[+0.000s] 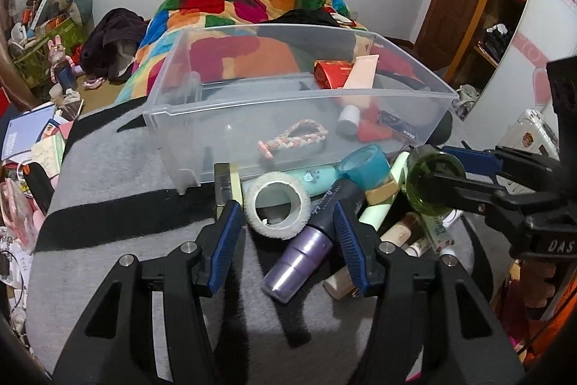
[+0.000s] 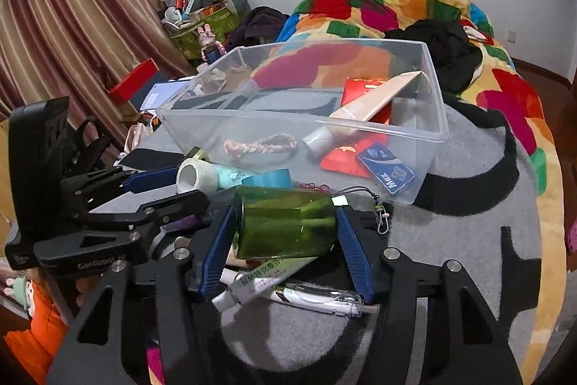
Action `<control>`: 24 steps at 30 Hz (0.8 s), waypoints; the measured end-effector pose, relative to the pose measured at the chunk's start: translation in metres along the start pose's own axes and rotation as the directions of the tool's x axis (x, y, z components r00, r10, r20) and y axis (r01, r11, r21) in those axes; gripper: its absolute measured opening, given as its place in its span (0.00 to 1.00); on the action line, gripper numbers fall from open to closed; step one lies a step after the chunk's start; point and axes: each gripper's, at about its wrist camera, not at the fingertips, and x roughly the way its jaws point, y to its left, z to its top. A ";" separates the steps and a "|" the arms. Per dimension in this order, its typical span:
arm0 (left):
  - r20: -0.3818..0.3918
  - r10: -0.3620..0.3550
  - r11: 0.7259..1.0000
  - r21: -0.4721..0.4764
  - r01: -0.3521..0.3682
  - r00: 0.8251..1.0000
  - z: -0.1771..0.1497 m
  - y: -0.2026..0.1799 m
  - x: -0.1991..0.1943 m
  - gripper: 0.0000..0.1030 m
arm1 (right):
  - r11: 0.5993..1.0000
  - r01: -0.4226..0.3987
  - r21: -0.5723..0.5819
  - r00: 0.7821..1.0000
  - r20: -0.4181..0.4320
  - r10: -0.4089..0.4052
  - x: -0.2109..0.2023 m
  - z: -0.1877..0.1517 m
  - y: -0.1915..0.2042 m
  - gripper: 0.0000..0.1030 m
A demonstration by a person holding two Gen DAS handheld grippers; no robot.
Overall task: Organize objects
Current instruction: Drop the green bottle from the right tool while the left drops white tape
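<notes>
A clear plastic bin [image 1: 425, 128] [image 2: 438, 118] stands on the grey blanket and holds a braided cord [image 1: 295, 138], a pink tube [image 2: 368, 103], red packets and a blue box [image 2: 391, 175]. In front of it lies a pile of toiletries. My left gripper [image 1: 286, 230] is open around a white tape roll [image 1: 276, 210] and a purple-capped tube [image 1: 303, 262]. My right gripper [image 2: 283, 233] is closed against both sides of a green glass bottle [image 2: 285, 226] [image 1: 432, 183] lying on its side.
A teal cap [image 1: 364, 165], a mint tube [image 1: 382, 201], a pen [image 2: 324, 302] and a white tube [image 2: 252, 284] lie in the pile. A colourful quilt [image 2: 396, 6] is heaped behind the bin. Clutter, boxes and books stand at the left [image 1: 39, 132].
</notes>
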 end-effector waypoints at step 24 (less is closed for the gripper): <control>-0.054 -0.133 0.963 -0.245 0.116 0.990 0.007 0.021 0.005 0.33 | 0.994 0.024 -0.110 0.996 0.083 -0.014 -0.026 -0.022 0.022 0.52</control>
